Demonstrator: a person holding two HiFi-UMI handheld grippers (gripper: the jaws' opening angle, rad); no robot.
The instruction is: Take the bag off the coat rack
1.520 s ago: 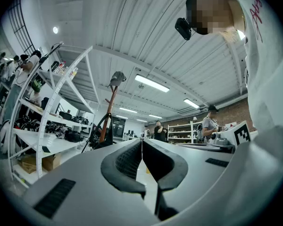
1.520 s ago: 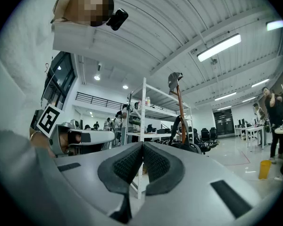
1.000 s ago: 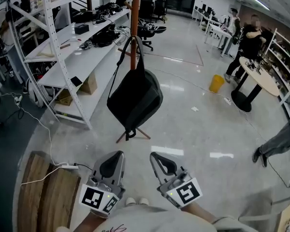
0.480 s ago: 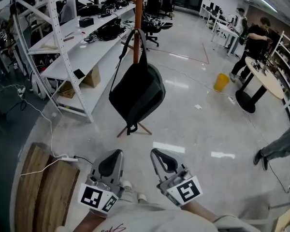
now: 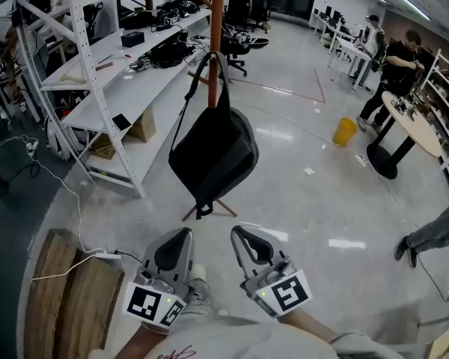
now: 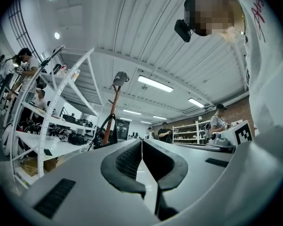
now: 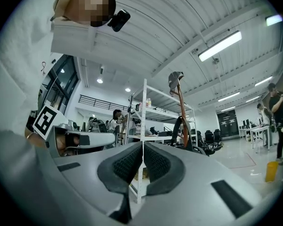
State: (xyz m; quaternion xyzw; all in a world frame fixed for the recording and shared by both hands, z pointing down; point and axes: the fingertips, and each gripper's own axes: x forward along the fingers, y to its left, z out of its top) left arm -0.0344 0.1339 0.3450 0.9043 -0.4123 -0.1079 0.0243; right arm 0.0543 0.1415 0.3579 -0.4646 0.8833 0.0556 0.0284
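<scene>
The person wears a white shirt [image 5: 232,341] with red script lettering [image 6: 259,11], and a small black camera [image 6: 182,30] sits above the shirt at the head. Beyond the shirt's sleeves, the left gripper [image 5: 181,239] and right gripper [image 5: 241,238] are pale grey shells with black ribbed fingers [image 6: 125,161]. Each gripper bears a white cube [image 5: 151,305] printed with black square markers.

Nothing legible: wordless square markers [image 5: 151,305] on cubes of left claw [image 5: 181,236] and right claw [image 5: 241,234]; red shirt script [image 6: 258,6] unreadable.
</scene>
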